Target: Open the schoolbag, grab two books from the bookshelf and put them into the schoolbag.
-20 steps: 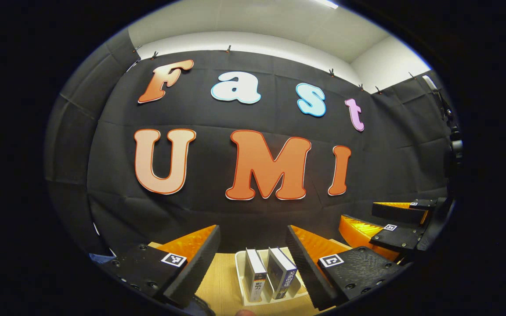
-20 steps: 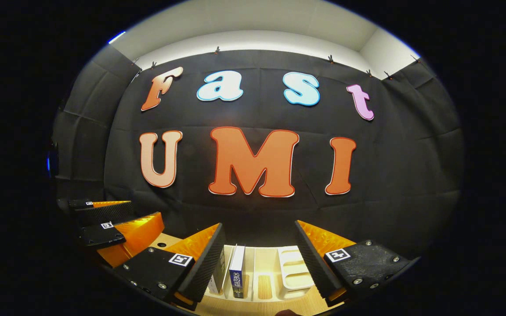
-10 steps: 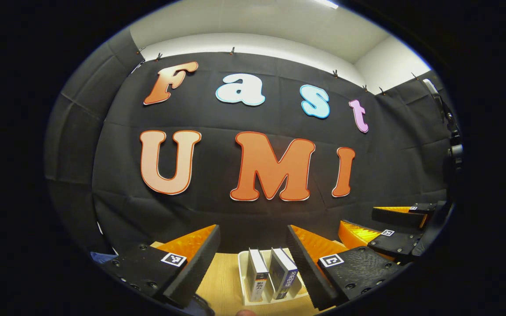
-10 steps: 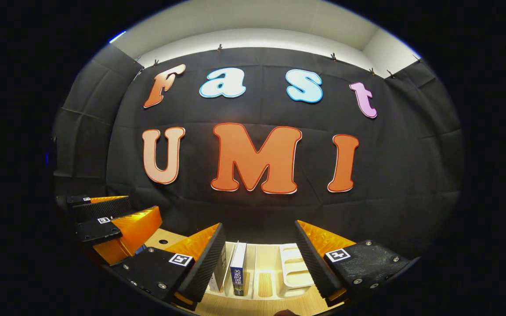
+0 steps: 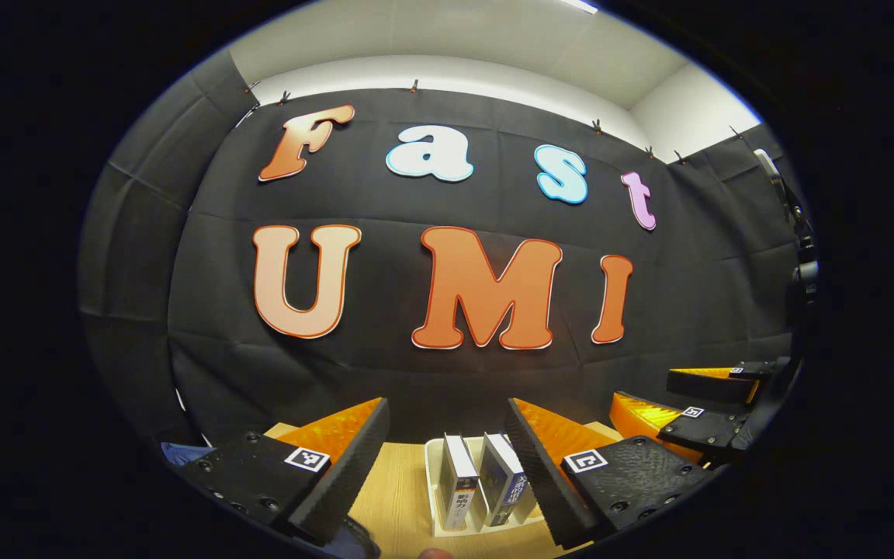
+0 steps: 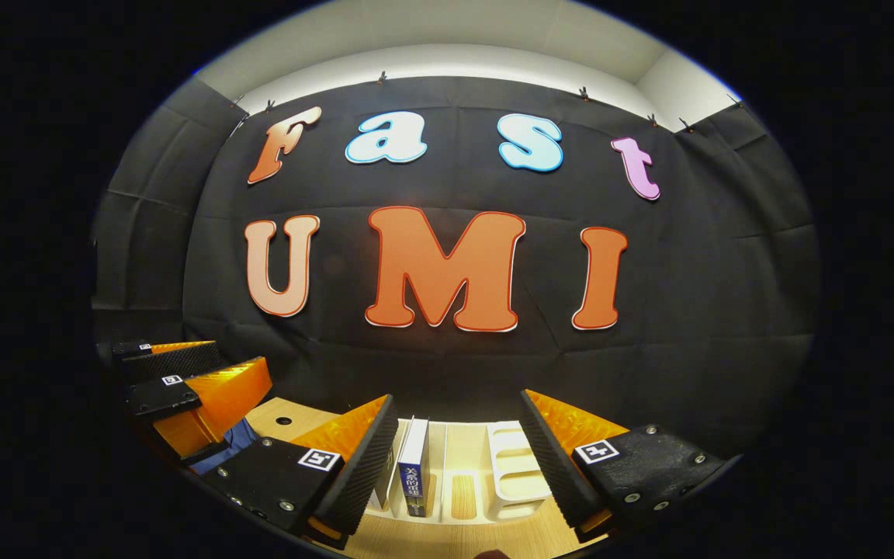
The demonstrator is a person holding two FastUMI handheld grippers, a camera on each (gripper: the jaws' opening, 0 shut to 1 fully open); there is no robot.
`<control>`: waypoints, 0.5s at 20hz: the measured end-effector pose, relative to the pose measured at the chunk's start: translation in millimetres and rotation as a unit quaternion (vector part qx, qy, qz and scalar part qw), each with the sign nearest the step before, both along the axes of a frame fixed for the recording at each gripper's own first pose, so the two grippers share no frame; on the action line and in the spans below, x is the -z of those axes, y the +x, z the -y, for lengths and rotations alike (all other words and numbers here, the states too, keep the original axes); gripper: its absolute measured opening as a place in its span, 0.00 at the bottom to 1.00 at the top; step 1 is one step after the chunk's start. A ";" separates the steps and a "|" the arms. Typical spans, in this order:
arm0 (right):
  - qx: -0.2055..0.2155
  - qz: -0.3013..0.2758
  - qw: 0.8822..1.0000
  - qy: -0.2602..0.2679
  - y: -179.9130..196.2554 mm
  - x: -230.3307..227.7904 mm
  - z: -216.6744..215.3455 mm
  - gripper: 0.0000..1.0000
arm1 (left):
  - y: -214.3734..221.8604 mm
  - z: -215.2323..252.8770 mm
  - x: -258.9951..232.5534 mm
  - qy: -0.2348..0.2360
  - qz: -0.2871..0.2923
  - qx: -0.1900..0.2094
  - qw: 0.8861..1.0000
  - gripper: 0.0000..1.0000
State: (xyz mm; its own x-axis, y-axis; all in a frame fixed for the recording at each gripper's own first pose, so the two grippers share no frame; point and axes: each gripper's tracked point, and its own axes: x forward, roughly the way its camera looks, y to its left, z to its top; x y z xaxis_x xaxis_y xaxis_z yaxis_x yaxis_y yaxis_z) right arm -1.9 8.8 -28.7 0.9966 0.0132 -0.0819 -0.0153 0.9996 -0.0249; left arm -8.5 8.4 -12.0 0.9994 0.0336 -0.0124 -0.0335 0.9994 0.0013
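Standing books point(image 5: 482, 485) seemingly between tongs point(image 5: 447, 435)

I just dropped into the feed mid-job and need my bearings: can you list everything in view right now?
Books: two, white and blue spines, standing in the rack's left slots.
Book rack: one, white, on the table, right slots empty.
Table: one, light wood, under the rack.
Blue fabric: one patch, left table edge; cannot tell what it is.
Left gripper: one, open, holding nothing, facing the books.
Right gripper: one, open, holding nothing, facing the rack.
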 end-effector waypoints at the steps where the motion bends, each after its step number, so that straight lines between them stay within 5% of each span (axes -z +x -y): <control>1: -0.001 -0.002 1.000 -0.001 0.5 1.1 -0.9 0.94 | 0.2 0.5 -0.5 0.001 0.002 0.001 1.000 0.94; 10: -0.016 -0.013 1.000 -0.004 8.7 8.2 -13.6 0.94 | -0.6 -19.2 2.9 0.006 -0.003 -0.019 1.000 0.94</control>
